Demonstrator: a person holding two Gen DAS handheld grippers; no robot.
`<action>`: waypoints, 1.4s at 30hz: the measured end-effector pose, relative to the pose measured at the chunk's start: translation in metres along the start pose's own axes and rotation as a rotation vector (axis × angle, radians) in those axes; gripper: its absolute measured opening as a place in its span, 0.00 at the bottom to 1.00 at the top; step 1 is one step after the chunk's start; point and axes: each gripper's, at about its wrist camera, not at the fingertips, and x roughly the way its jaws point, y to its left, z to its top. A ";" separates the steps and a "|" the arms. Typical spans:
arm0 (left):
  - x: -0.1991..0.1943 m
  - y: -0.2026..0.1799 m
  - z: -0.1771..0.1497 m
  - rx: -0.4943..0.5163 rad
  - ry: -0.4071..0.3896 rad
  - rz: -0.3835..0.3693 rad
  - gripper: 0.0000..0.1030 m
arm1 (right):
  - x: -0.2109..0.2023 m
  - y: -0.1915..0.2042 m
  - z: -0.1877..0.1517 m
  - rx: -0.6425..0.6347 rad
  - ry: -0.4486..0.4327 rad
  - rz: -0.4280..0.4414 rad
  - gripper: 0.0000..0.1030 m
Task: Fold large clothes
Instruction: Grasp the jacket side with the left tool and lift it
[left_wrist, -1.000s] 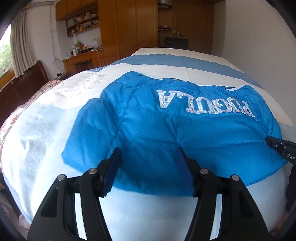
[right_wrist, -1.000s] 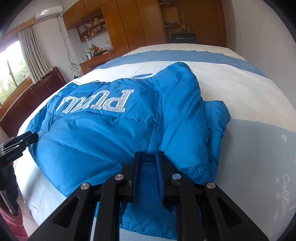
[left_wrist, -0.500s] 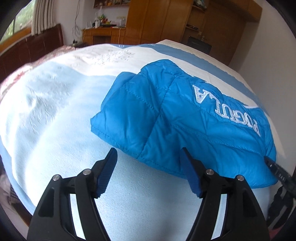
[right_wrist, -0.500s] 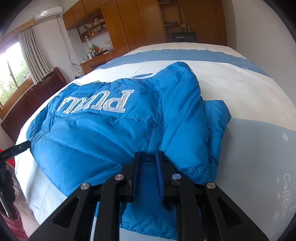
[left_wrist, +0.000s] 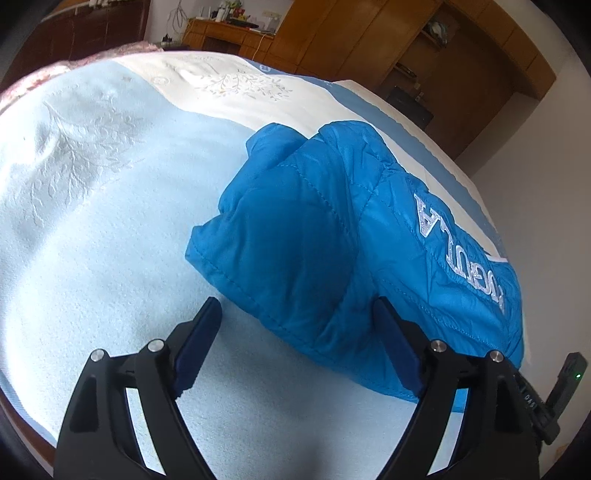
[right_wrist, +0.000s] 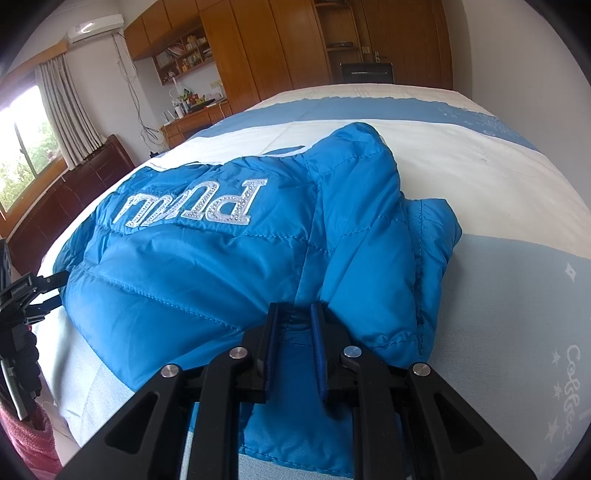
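Note:
A blue quilted jacket (left_wrist: 332, 236) with white lettering lies folded on the bed, and it also shows in the right wrist view (right_wrist: 229, 266). My left gripper (left_wrist: 295, 332) is open, its jaws standing either side of the jacket's near left corner, just above the bedspread. My right gripper (right_wrist: 293, 325) is shut on a fold of the jacket's near edge. The left gripper shows at the left edge of the right wrist view (right_wrist: 33, 291).
The bed is covered by a light blue and white bedspread (left_wrist: 92, 229), (right_wrist: 517, 280). Wooden wardrobes (right_wrist: 295, 48) and a desk (left_wrist: 229, 33) stand beyond the bed. A dark wooden bench (right_wrist: 66, 199) runs along the left side.
My left gripper has swung left and turned, from the jacket's near hem to its left corner, staying open. My right gripper has held still, shut on the jacket.

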 end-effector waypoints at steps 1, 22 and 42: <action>0.000 0.003 0.000 -0.013 0.001 -0.014 0.81 | 0.000 0.000 0.000 0.001 0.000 0.001 0.16; 0.036 0.033 0.032 -0.254 -0.019 -0.209 0.58 | 0.001 -0.003 0.002 0.011 0.002 0.015 0.16; 0.048 0.022 0.024 -0.251 -0.047 -0.221 0.34 | 0.001 0.001 -0.002 -0.002 -0.009 0.004 0.16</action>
